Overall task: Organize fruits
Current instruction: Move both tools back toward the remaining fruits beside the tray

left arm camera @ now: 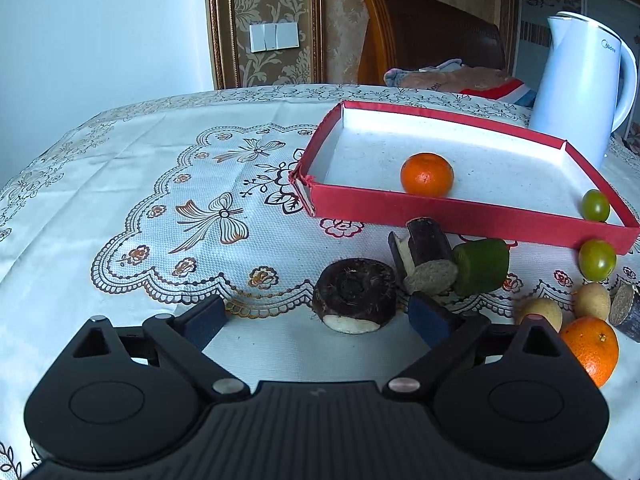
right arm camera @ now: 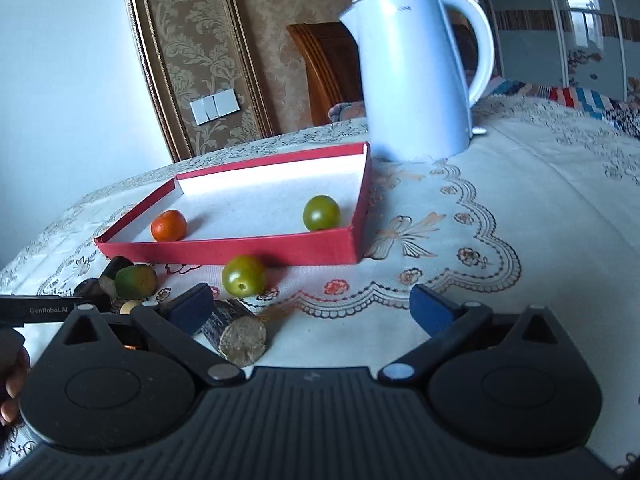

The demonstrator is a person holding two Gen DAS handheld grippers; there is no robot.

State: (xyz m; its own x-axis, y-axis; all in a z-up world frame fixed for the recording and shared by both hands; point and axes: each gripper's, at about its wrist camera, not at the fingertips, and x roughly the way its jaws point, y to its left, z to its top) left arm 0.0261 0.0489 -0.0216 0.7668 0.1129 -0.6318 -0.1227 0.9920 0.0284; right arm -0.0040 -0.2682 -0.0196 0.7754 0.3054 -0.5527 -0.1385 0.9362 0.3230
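Your left claw [left arm camera: 318,314] is spread around the dark root slice [left arm camera: 354,294] on the bench [left arm camera: 120,208]. Red tray [left arm camera: 460,214] holds one orange [left arm camera: 427,173] and one green fruit [right arm camera: 321,213]. Your right claw [right arm camera: 312,306] is spread, empty.

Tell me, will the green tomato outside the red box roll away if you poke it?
Probably yes. The green tomato looks round and smooth, and it sits loose on the flat tablecloth, so a nudge would likely send it rolling. The red box wall just behind it might stop it. Its shiny skin may also slip between the fingers of the open right hand-held gripper.
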